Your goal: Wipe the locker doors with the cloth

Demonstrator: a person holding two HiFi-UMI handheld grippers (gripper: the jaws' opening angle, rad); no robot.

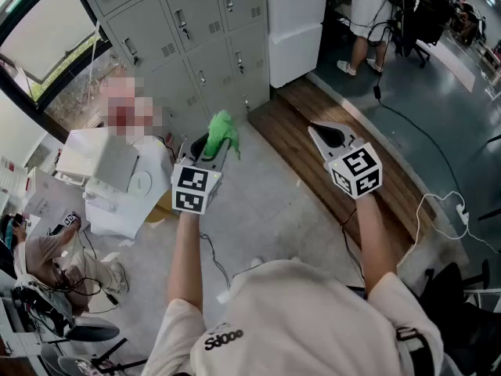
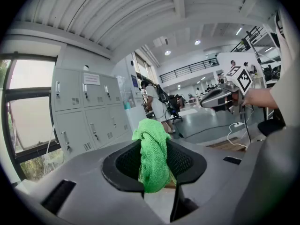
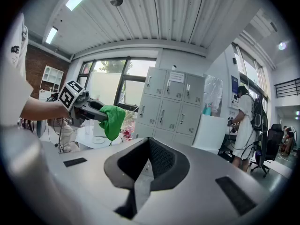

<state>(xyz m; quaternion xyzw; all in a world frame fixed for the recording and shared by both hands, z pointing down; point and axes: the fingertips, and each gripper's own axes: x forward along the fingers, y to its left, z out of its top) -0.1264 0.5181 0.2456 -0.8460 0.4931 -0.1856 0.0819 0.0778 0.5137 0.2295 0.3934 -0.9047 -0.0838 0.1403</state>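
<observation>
Green cloth at the lockers: my left gripper (image 1: 213, 143) clamps a green cloth (image 1: 223, 130) in front of grey lockers (image 1: 184, 30).
The cloth hangs bunched between the jaws, well apart from the doors. My right gripper (image 1: 329, 136), held alongside, has its jaws together with nothing between them. A paper notice (image 3: 176, 77) on a top locker door is too small to read.

The head view looks steeply down from above the person's shoulders (image 1: 313, 304). Each gripper view looks level along its own fingers (image 2: 122, 167). All three share the grey lockers (image 1: 188, 30), standing well ahead.
</observation>
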